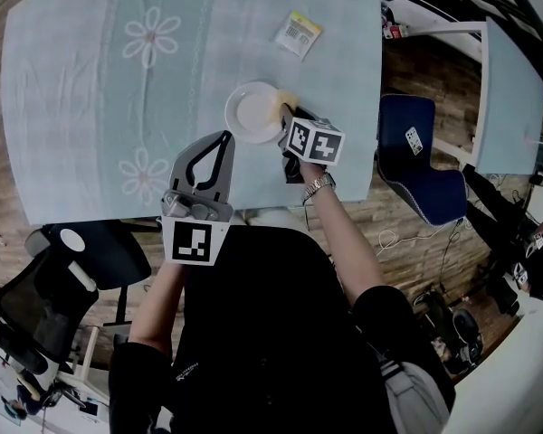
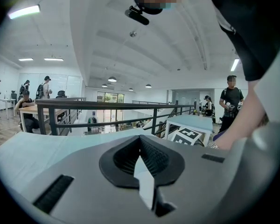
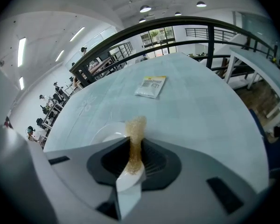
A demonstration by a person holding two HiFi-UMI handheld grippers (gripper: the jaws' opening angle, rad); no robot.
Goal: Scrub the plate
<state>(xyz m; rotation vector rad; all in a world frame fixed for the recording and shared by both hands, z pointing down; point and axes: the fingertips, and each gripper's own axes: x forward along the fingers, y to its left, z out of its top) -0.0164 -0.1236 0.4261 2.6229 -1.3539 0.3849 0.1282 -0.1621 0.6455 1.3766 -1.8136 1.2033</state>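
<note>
The right hand-held gripper [image 1: 290, 120] is clamped on a yellowish sponge [image 1: 286, 100], which stands edge-on and points forward. The white plate [image 1: 252, 113] sits on the worktop [image 1: 90, 107] at about 10 o'clock from those jaws, just beside the sponge. The left hand-held gripper [image 1: 224, 137] has its jaws together and empty. It hangs at the plate's 7 o'clock and looks the farther of the two.
</note>
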